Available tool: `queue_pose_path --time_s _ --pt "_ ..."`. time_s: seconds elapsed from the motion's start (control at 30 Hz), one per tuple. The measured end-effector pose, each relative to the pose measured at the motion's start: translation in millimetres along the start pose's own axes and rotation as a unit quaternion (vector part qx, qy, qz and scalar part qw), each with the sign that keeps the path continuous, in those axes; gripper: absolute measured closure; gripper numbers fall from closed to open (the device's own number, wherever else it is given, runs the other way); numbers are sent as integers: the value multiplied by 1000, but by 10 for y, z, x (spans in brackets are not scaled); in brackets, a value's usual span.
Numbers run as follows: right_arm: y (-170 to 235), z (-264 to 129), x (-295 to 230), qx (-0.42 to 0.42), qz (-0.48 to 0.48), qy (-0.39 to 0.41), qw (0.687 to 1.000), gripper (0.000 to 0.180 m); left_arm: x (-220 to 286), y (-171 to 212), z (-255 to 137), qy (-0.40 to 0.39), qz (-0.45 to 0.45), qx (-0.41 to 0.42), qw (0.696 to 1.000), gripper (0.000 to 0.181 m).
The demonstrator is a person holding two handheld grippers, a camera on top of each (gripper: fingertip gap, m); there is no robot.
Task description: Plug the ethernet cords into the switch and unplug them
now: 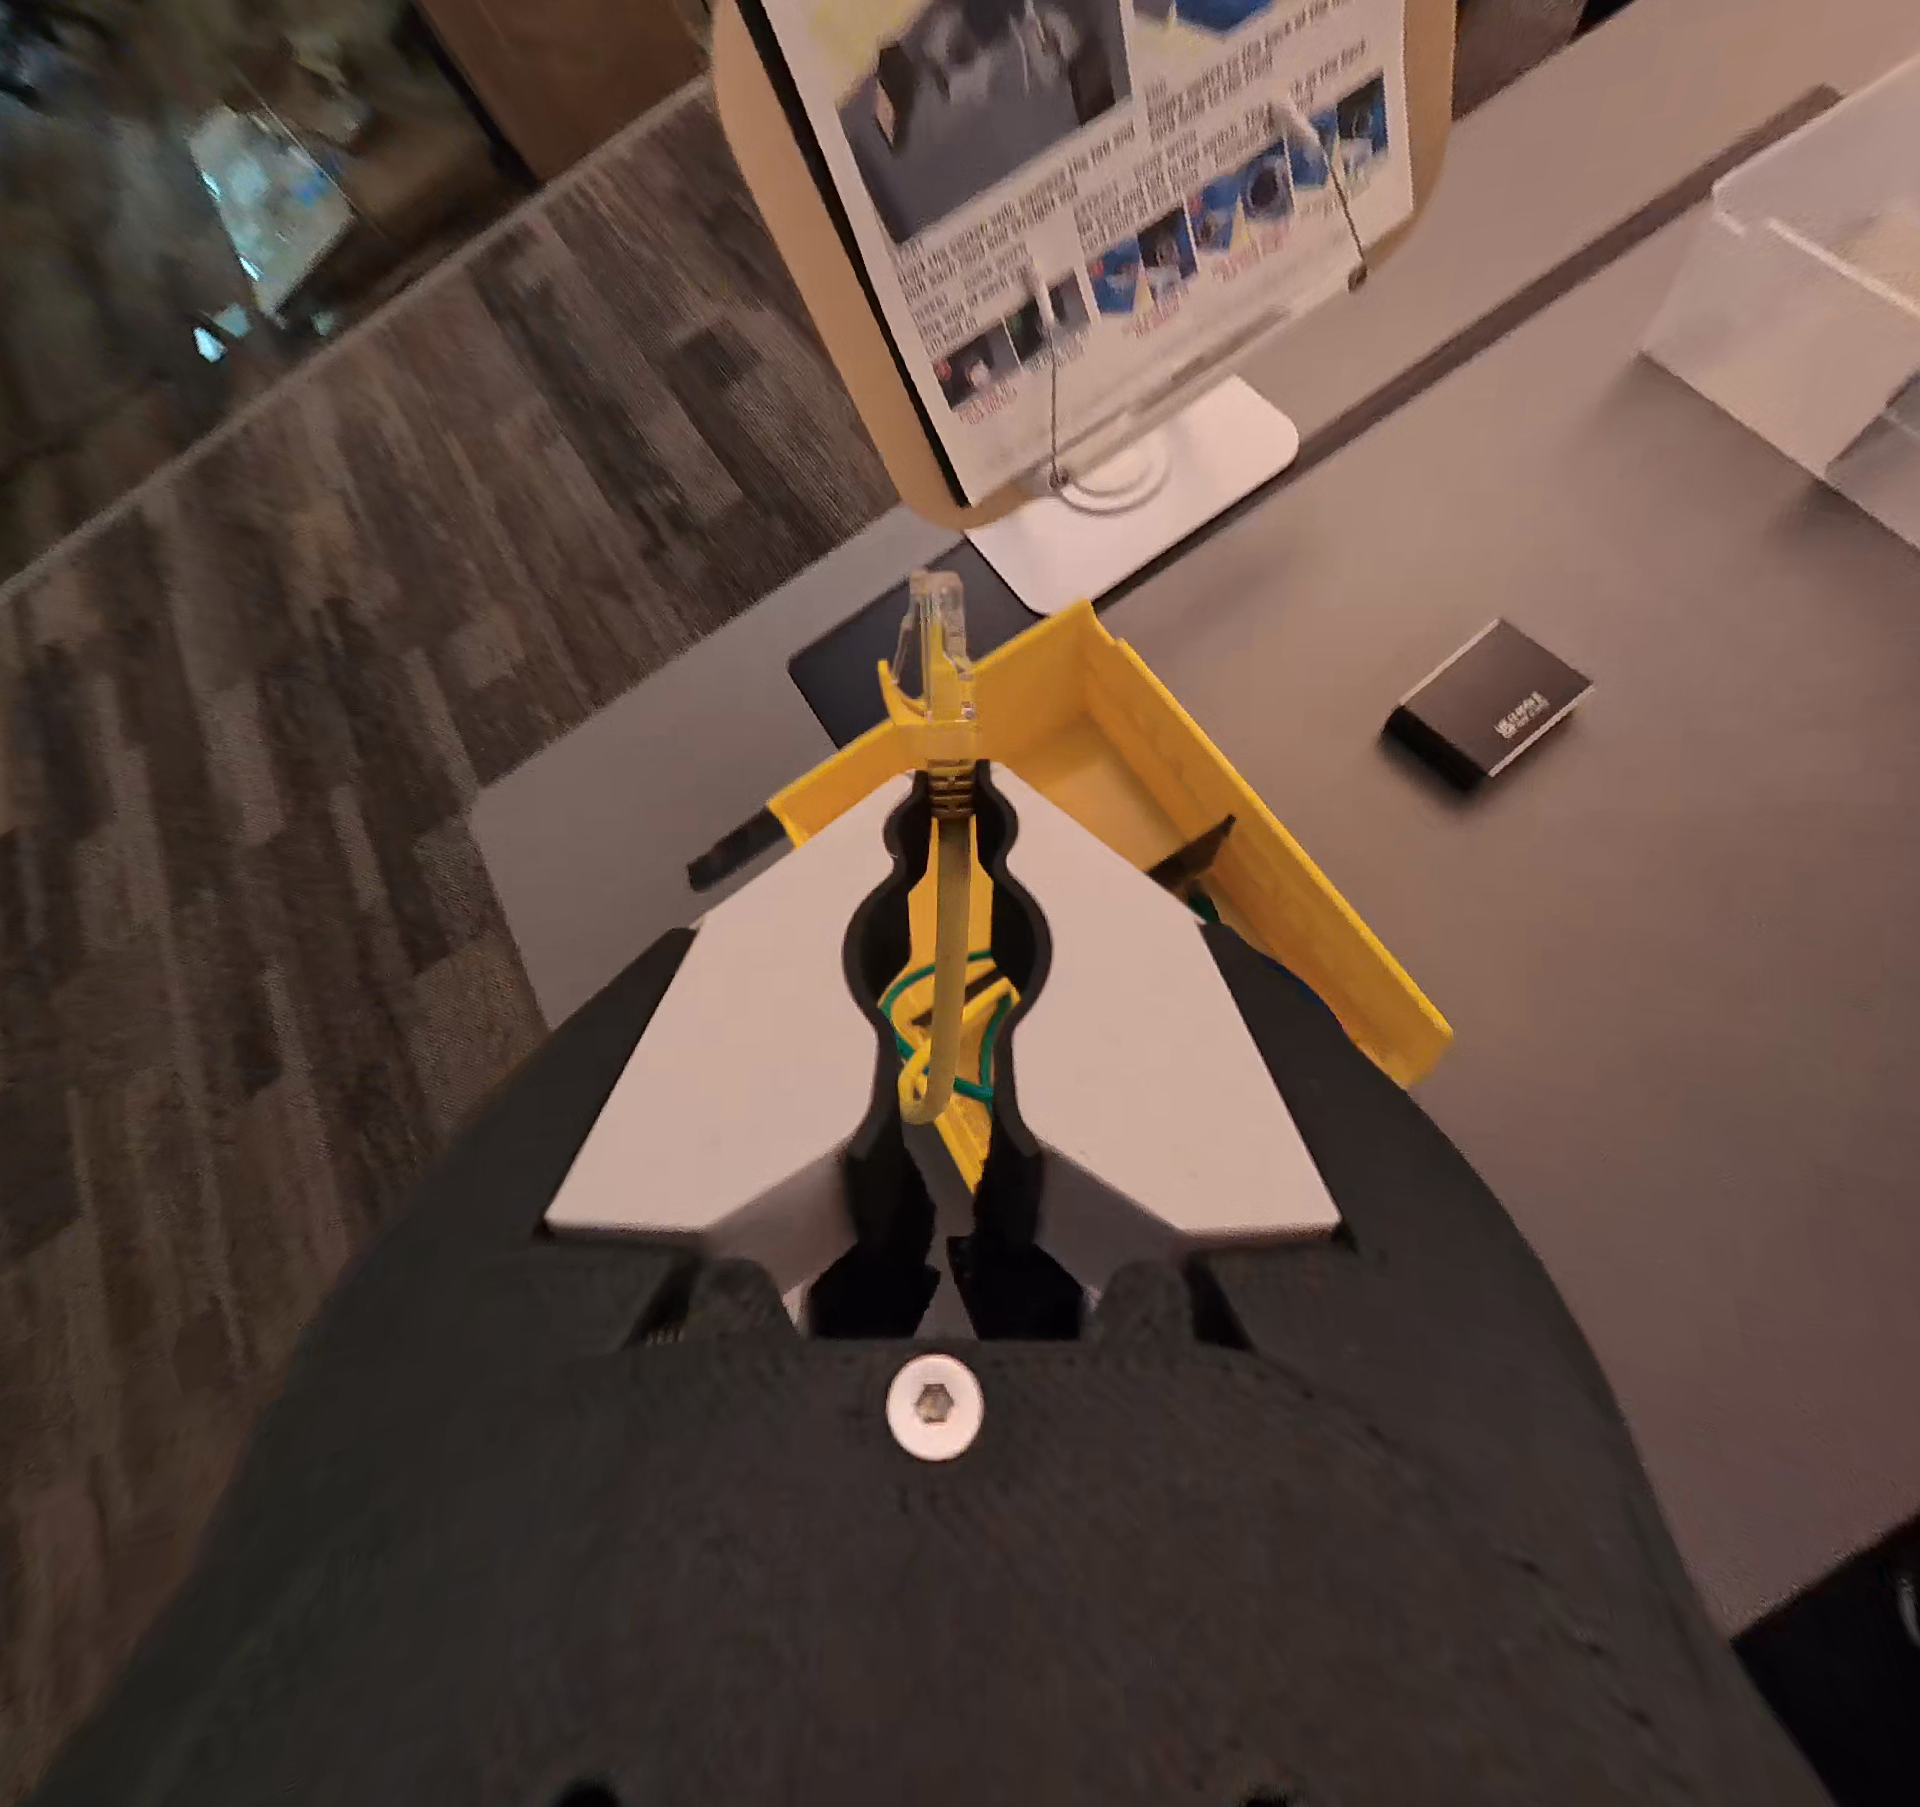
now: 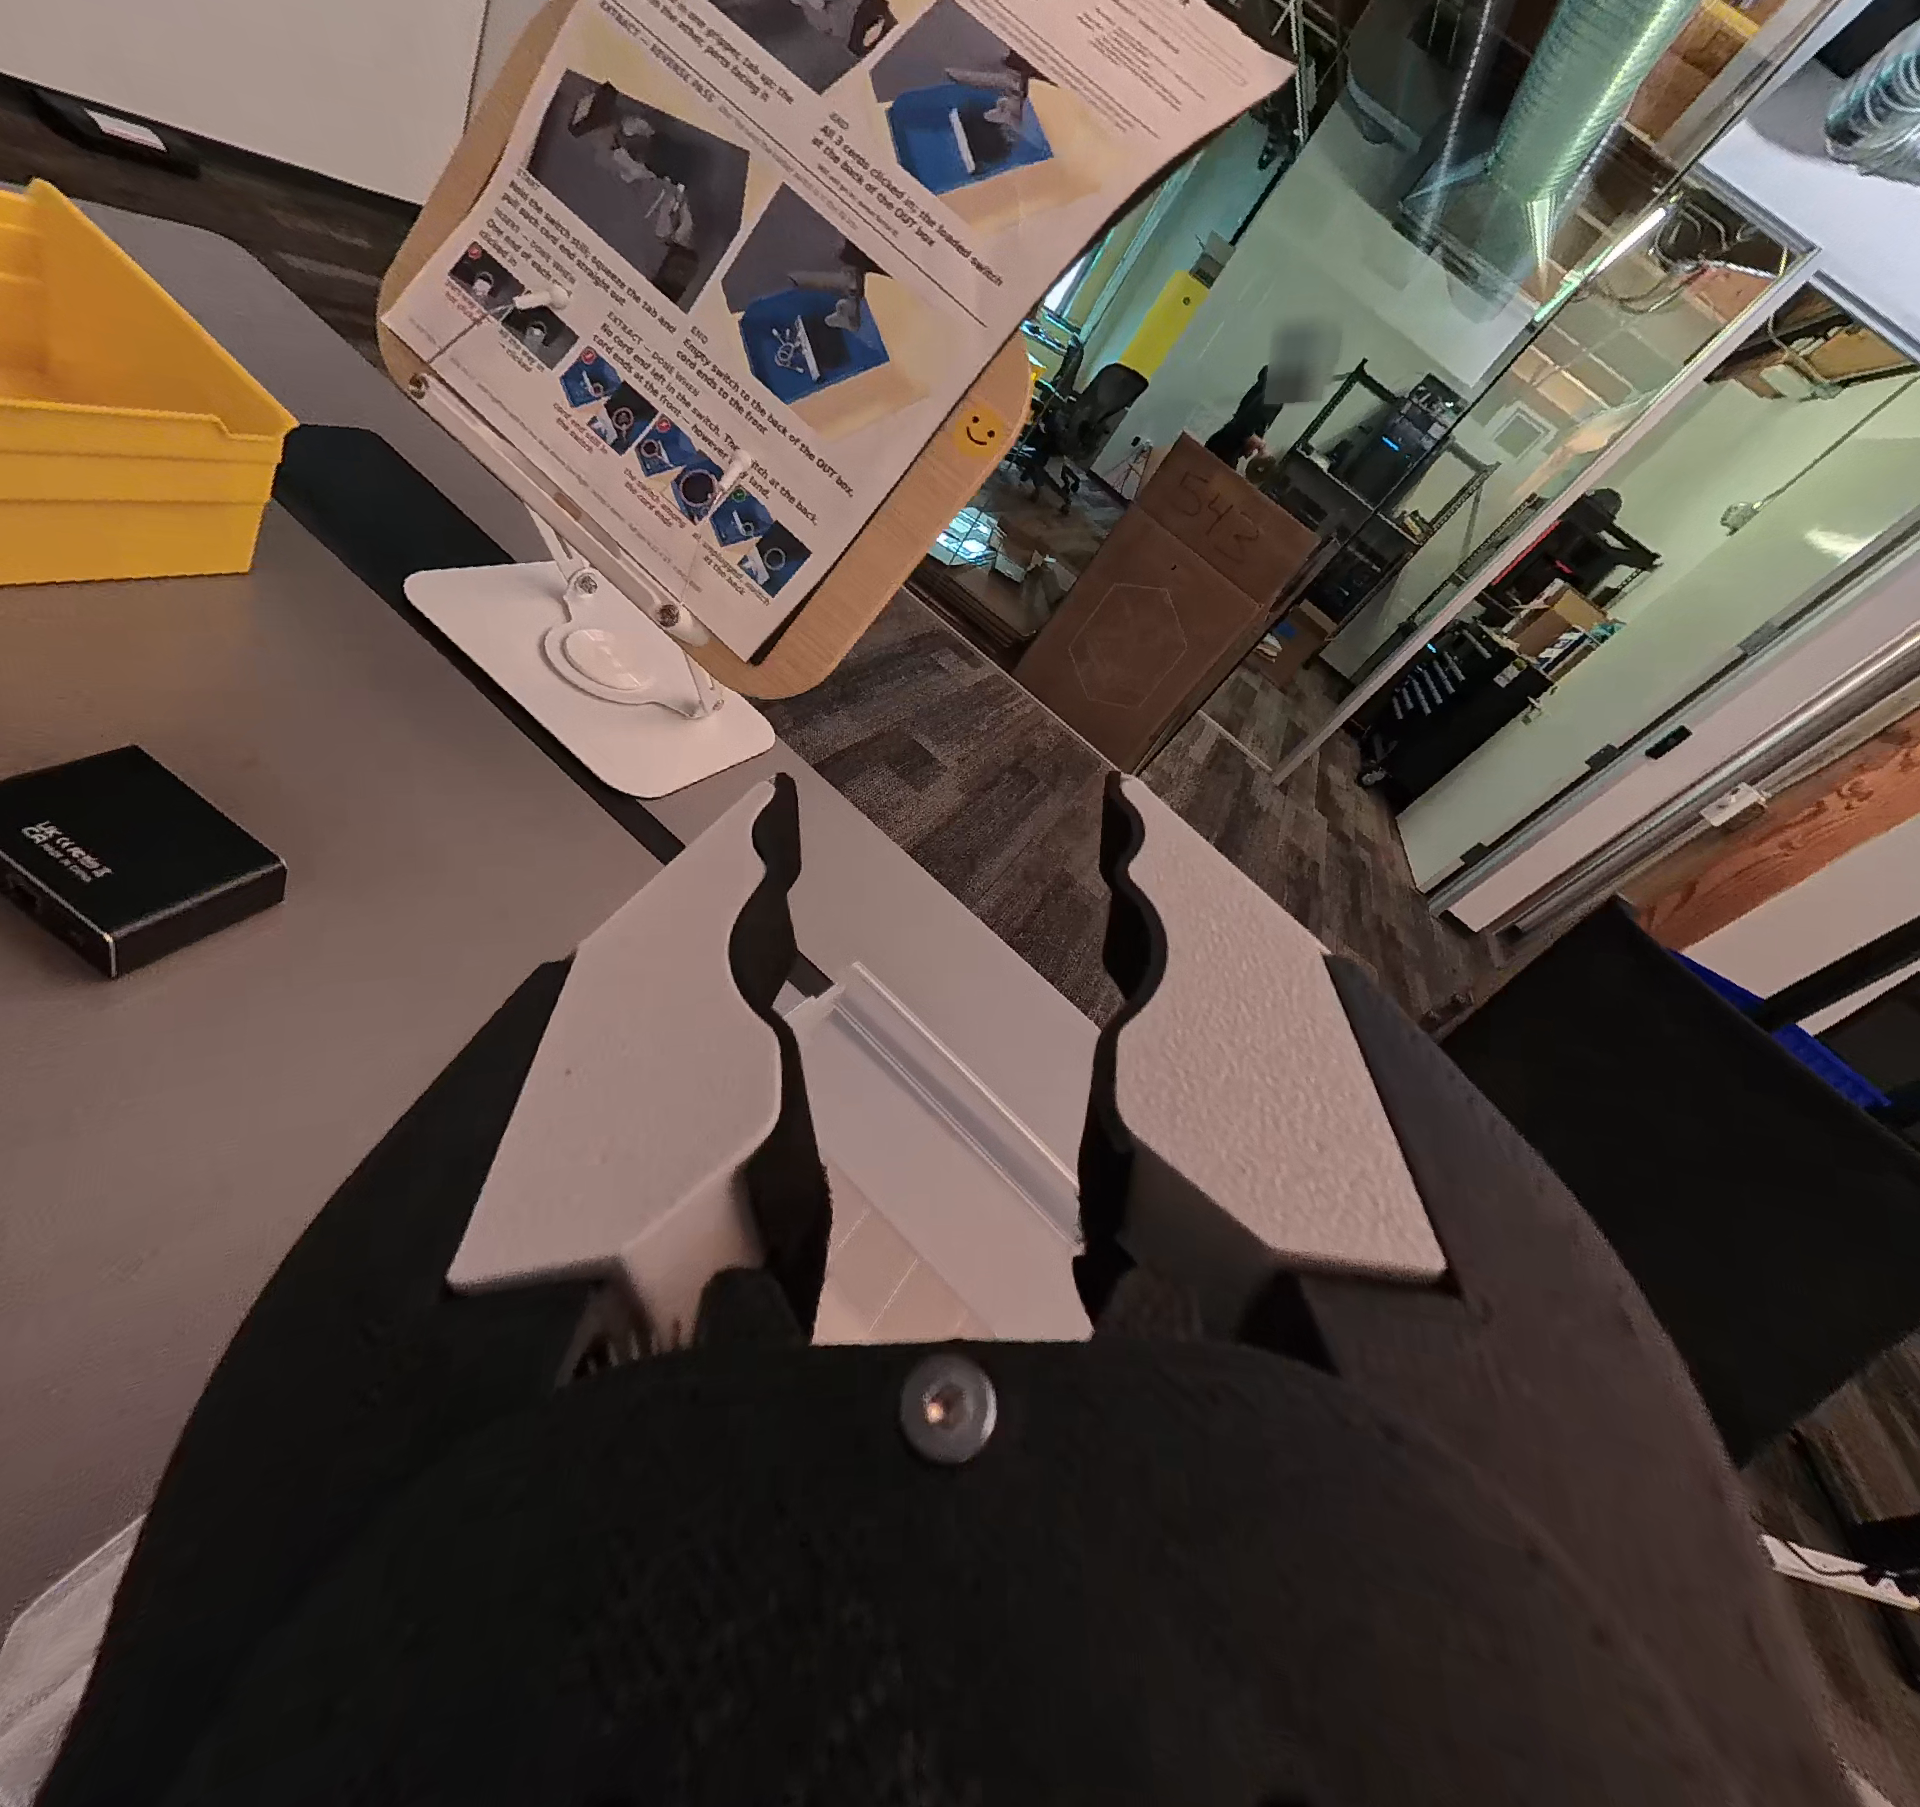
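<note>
My left claw (image 1: 948, 781) is pressed together on the yellow ethernet cord (image 1: 951, 936), pinching it just behind its clear plug (image 1: 935, 614), which points up and away past my fingertips. The cord's loose length drops between the fingers toward the yellow bin (image 1: 1236, 822) on the grey table (image 1: 1558, 978). My right claw (image 2: 948, 812) is spread wide, holding nothing and touching nothing. The black switch (image 2: 125, 858) lies flat on the table, well apart from both claws.
</note>
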State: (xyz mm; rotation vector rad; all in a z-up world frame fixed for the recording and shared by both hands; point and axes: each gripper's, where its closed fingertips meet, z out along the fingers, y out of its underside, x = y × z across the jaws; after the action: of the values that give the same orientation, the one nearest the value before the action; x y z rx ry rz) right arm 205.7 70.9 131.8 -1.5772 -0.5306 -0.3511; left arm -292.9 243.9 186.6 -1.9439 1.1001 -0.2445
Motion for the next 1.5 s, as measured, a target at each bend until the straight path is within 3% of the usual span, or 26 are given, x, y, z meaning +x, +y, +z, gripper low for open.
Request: queue_pose_path --time_s 0.1,0.23,0.47,0.73,0.87,1.0,1.17,1.3,1.4,1.47,1.5 --pt "-41 48 -71 0 -9 -9 1000 121 21 -205 -166 -14 20 28 999 174" --pt "-101 112 -180 1 -28 -22 999 121 79 -98 -143 -55 58 16 997 174" --pt "-265 277 -470 15 -43 -61 997 122 203 -30 -25 -93 99 91 986 174" --pt "-605 544 -1168 68 -63 -166 982 121 528 -750 -566 -76 90 198 973 175" --pt "-857 538 -1588 120 -48 -244 961 120 1139 -925 -643 15 130 218 967 174" --pt "-1250 329 -1997 204 3 -342 917 121 1861 -858 -490 152 153 219 952 174" --pt "-1685 -85 -2444 291 63 -465 834 116 2832 -715 -429 353 176 220 892 174" --pt "-1906 -320 -2616 333 121 -532 769 111 3365 -674 -398 456 180 228 841 175" --pt "-1897 -298 -2766 325 125 -552 757 111 3560 -671 -301 493 177 230 820 175" --pt "-1858 -275 -2856 317 118 -563 754 125 3607 -682 -242 508 170 231 812 175" --pt "-1839 -263 -2872 317 112 -564 755 155 3614 -685 -233 516 165 233 808 174"
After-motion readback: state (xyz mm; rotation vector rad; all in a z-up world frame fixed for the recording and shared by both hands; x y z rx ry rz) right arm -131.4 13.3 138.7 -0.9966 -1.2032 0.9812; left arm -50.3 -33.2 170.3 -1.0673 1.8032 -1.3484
